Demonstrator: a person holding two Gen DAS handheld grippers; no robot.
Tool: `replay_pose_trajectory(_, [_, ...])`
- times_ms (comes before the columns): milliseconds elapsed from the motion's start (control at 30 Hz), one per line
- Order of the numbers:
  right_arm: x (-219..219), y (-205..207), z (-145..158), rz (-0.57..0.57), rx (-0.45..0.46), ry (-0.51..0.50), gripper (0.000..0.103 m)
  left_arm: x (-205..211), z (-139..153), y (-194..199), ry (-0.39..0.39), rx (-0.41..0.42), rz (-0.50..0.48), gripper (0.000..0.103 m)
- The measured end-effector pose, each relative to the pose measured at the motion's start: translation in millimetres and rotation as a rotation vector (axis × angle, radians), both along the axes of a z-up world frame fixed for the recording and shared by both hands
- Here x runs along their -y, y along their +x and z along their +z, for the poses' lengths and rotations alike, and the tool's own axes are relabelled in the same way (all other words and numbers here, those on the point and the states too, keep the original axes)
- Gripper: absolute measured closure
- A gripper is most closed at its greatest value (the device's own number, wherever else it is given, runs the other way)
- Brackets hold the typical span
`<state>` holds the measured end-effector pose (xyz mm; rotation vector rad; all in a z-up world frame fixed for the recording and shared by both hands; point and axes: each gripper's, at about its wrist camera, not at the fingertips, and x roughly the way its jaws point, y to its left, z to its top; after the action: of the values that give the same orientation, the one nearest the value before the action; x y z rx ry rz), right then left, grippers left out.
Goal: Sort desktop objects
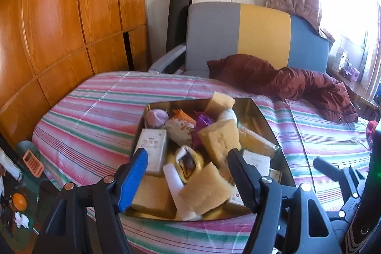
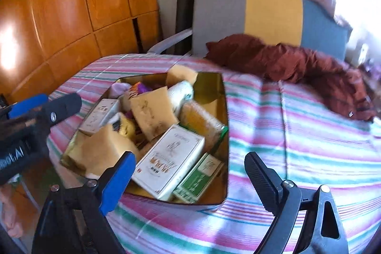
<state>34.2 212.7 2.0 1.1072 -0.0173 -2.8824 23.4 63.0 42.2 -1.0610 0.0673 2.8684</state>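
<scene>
Both tongs hang spread wide and empty over the gold tray (image 1: 266,120), left gripper (image 1: 188,170) low centre of its frame and right gripper (image 2: 190,173) likewise, each aimed down at the heap. Sponges (image 1: 219,139), white boxes (image 2: 169,158), a green box (image 2: 200,177) and a roll (image 2: 181,92) lie jumbled together in the tray, mid-frame on the striped cloth (image 2: 297,135). With everything pooled in one container, this could be the heap waiting to be sorted or the gathered result.

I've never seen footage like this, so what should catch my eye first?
Probably the gold tray in the middle of the striped bedspread, heaped with yellow sponges and white boxes. Each open hand-held gripper, left and right, frames it from below. Behind lies a crumpled maroon jacket.
</scene>
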Motion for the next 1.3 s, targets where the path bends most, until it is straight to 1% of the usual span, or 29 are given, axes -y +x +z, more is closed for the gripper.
replay_pose_trajectory(233, [8,-10,0,0.01,0.012,0.029,0.007,12,-3,-5,0.034,0.015,0.028,0.032])
replay_pose_trajectory(333, [15,-16,-3,0.019,0.024,0.02,0.007,18,-5,-10,0.037,0.023,0.049,0.032])
replay_pose_trajectory(433, [21,-21,-6,0.025,0.033,0.006,0.007,27,-6,-15,0.055,0.031,0.076,0.033])
replay_pose_trajectory(633, [29,-22,-8,0.041,0.027,0.01,0.007,35,-9,-20,0.066,0.043,0.103,0.034])
replay_pose_trajectory(967, [30,-23,-9,0.035,0.015,-0.003,0.007,34,-11,-14,0.059,0.057,0.103,0.034])
replay_pose_trajectory(1300, [26,-11,-6,0.021,-0.014,-0.008,0.005,30,-14,-5,0.045,0.073,0.09,0.034])
